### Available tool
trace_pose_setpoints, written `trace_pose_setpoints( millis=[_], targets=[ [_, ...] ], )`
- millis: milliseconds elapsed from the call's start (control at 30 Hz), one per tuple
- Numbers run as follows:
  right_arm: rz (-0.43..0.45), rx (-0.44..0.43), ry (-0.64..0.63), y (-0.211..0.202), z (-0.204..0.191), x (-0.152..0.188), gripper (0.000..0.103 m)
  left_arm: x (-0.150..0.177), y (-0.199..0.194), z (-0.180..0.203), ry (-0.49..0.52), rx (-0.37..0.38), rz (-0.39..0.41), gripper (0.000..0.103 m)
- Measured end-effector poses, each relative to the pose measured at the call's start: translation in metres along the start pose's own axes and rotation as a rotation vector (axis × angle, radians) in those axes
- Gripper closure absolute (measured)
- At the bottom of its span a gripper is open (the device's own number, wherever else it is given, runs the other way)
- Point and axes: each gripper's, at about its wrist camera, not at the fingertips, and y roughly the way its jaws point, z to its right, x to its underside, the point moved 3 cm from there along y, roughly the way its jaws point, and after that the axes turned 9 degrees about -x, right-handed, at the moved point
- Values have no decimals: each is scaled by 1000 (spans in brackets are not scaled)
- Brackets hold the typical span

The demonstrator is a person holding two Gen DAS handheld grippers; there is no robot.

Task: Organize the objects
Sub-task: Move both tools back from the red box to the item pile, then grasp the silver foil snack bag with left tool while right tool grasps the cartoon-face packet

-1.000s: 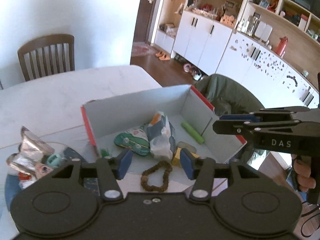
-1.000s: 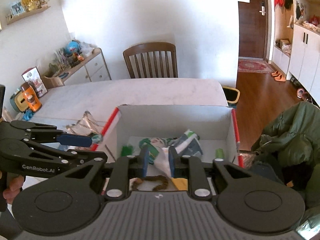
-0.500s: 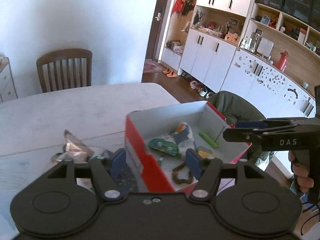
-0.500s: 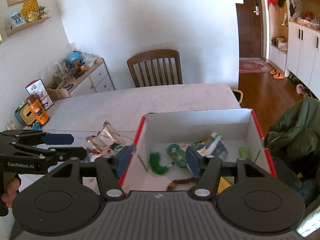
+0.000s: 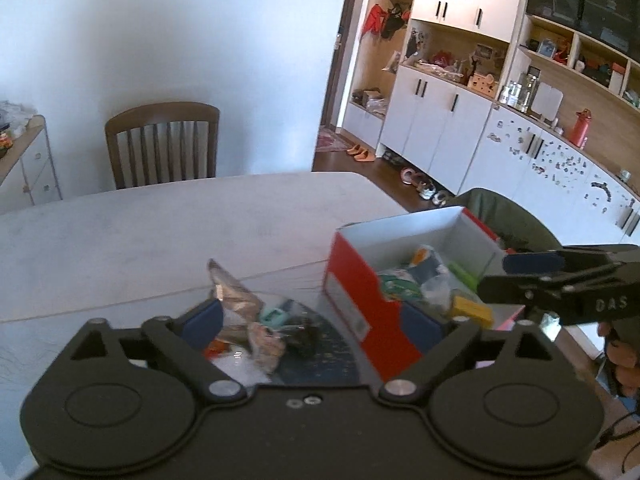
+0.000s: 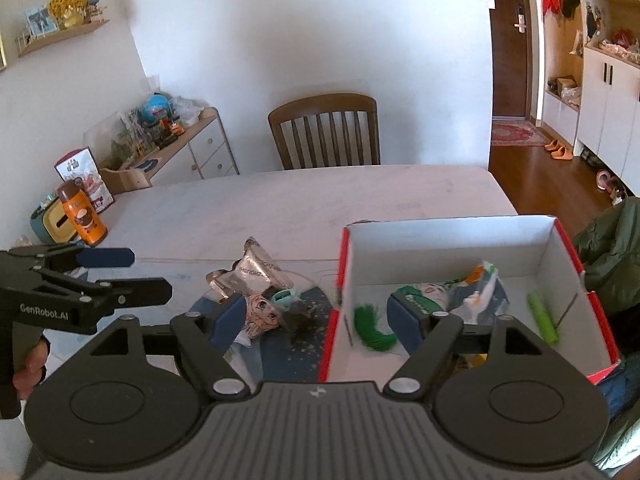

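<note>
Cardboard box (image 6: 460,240): red outside, plain white inside. In it, a lime-green stick (image 6: 542,317) by the right wall, a bright green tassel (image 6: 372,326) by the left wall, a yellow block (image 5: 472,311). Left of the box, a crinkled silver foil packet (image 6: 256,270) on a dark blue gold-speckled mat (image 6: 298,344). Pale marbled tabletop (image 6: 304,204). Both black grippers carry blue pads (image 6: 230,316).

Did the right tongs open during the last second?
Yes. The right tongs, earlier shut on a packet in the box, are now wide open and straddle its red left wall.
</note>
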Motion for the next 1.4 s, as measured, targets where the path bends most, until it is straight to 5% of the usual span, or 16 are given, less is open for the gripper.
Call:
trace_pose_setpoints(
  millis=[667,1167,1400],
  targets=[
    [-105,71,-64,108,-66,11,23,-19,91,-89,-12,-50,-62,1],
    [-183,135,1,180,-59,35,23,-11,159,-94,17,5,-168,1],
    [-216,87,95,203,-53,46,23,-4,183,-92,18,36,-214,3]
  ],
)
